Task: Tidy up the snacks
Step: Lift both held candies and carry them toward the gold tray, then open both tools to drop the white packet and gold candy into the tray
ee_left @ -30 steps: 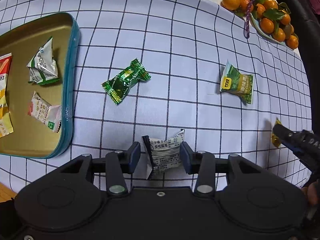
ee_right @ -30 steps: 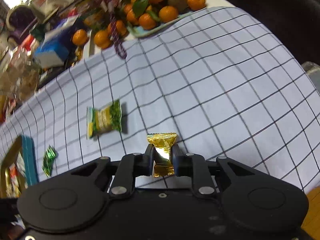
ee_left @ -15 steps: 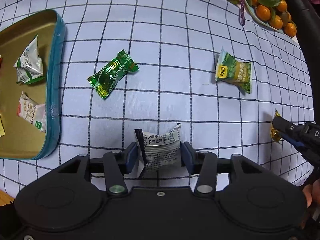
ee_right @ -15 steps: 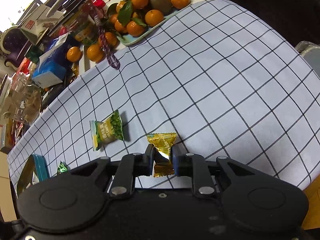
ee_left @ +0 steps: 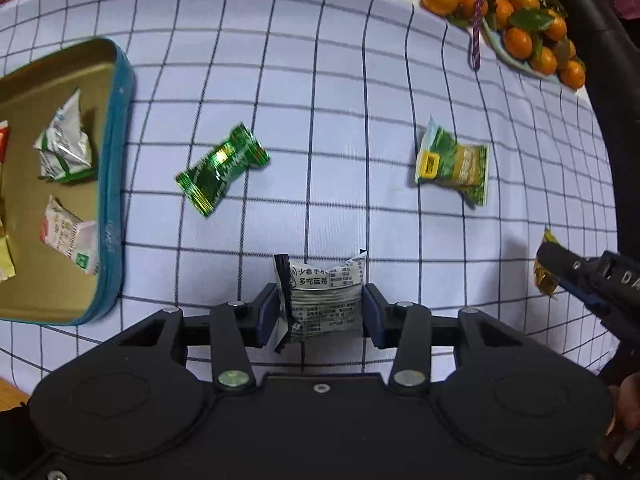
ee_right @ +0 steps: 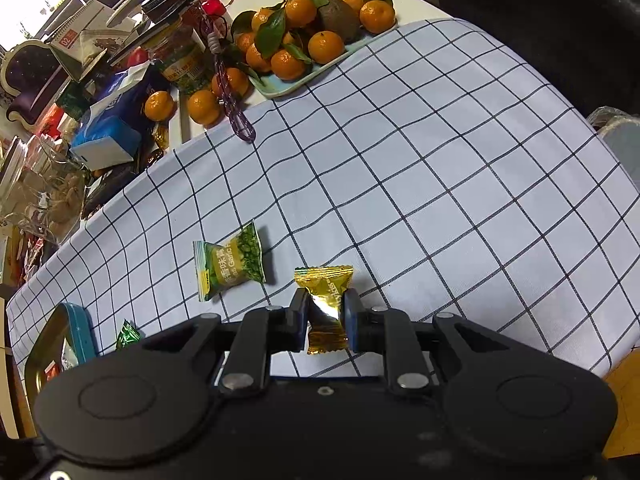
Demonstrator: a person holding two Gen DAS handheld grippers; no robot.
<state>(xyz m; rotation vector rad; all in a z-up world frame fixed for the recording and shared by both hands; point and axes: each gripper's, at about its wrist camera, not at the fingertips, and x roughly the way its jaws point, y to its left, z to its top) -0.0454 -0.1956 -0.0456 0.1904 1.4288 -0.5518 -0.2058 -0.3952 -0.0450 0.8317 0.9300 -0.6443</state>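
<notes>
Your left gripper (ee_left: 320, 314) straddles the white packet (ee_left: 325, 297), jaws closing on it; the right pad looks to touch the wrapper, left side unclear. Your right gripper (ee_right: 325, 318) is clamped narrow on the gold candy (ee_right: 325, 306), which seems to sit clear of the checked cloth (ee_right: 440, 168). Green candy (ee_left: 222, 173) and green-yellow packet (ee_left: 454, 163) lie loose on the cloth, well apart. The tin (ee_left: 114, 184) at left holds several packets. Tangerine tray (ee_right: 304, 76) sits at the far edge.
</notes>
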